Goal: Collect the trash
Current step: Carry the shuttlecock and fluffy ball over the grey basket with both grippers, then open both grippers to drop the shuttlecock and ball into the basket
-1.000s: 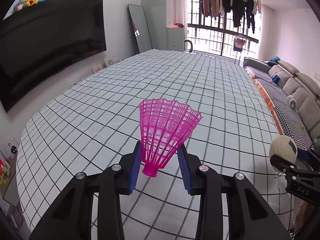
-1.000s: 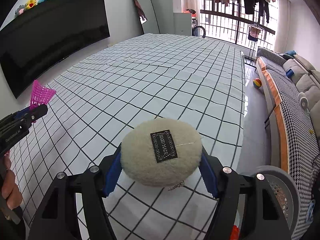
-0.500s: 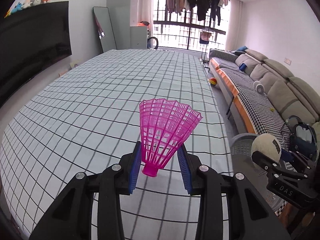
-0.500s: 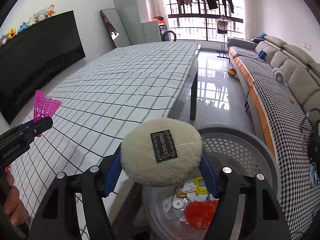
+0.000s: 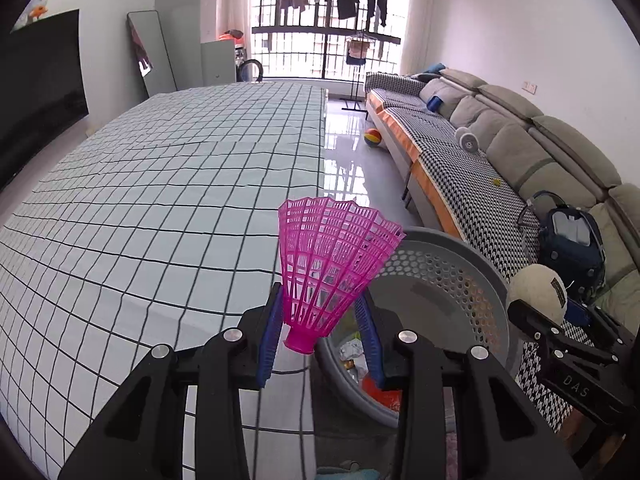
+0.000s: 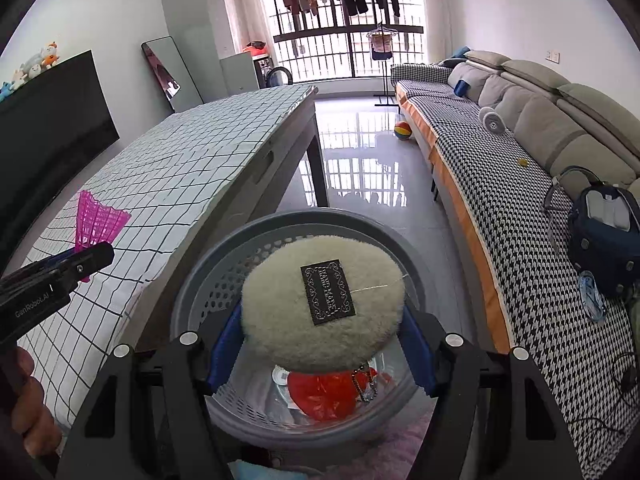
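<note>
Left gripper (image 5: pixel 320 334), blue pads closed on one pink plastic mesh shuttlecock (image 5: pixel 330 268), gripped low on the skirt, cork end down, skirt flaring up. Poised right at the table edge, over the checked white tablecloth with black grid lines (image 5: pixel 160 200) and beside the basket rim.

Right gripper (image 6: pixel 320 344), jaws set wide but clamped on one round cream fluffy pad with a black label (image 6: pixel 322 310), pads pressing both sides. A small metal chain dangling beneath it. Held directly above one grey perforated plastic basket (image 6: pixel 200 280) on the floor beside the table.

Inside the basket: one red crumpled plastic bag (image 6: pixel 324 394), one white round disc, some clear wrapping; further count hard to make out under the pad.

Two grippers, two items, one basket. A person's hand (image 6: pixel 28 408) on the left gripper's handle, low in the right wrist view.

Around: one long grey sofa with a houndstooth cover (image 6: pixel 520 208) on the right, one dark blue bag (image 6: pixel 604 236) on it, one striped coloured ball (image 6: pixel 403 131) on the glossy floor, one large black screen (image 6: pixel 52 120) on the left wall with soft toys on top, one leaning mirror, clothes hanging at the barred window.
</note>
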Demonstrator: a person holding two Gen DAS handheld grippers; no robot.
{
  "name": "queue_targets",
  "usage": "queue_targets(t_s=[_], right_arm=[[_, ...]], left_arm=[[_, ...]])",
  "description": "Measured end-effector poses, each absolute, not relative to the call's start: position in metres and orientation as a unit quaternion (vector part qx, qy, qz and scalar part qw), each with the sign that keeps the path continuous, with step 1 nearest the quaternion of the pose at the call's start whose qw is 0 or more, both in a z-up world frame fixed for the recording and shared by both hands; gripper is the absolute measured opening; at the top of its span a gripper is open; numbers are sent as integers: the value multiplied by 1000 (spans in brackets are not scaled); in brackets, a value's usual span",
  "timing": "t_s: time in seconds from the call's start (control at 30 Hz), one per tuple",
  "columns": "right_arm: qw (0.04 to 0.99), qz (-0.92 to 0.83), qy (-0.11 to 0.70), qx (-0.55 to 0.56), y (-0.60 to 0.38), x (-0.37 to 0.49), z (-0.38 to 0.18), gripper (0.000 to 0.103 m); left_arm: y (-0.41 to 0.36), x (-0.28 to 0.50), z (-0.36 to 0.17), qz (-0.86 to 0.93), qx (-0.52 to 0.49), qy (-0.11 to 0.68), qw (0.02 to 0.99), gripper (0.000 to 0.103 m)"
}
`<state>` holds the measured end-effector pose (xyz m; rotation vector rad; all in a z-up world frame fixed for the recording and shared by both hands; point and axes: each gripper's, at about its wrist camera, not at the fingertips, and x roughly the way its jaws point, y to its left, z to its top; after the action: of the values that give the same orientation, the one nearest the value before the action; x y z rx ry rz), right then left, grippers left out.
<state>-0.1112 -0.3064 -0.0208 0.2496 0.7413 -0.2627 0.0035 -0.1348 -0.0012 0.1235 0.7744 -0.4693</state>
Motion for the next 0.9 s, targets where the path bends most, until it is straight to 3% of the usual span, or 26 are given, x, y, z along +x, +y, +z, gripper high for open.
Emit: queue_targets(t_s=[0.67,0.8,0.9], right_arm=[[902,-115,400,116,-323,-89,-55,68],[904,-116,397,110,-324,-86,-54,74],[905,-120,393,109,-324,-86,-52,77]], left_arm=[[-181,17,-34,-242,99,414,872,40],[-182,16,-33,-240,100,409,875,62],[-182,15,-32,-237,101,406,877,66]])
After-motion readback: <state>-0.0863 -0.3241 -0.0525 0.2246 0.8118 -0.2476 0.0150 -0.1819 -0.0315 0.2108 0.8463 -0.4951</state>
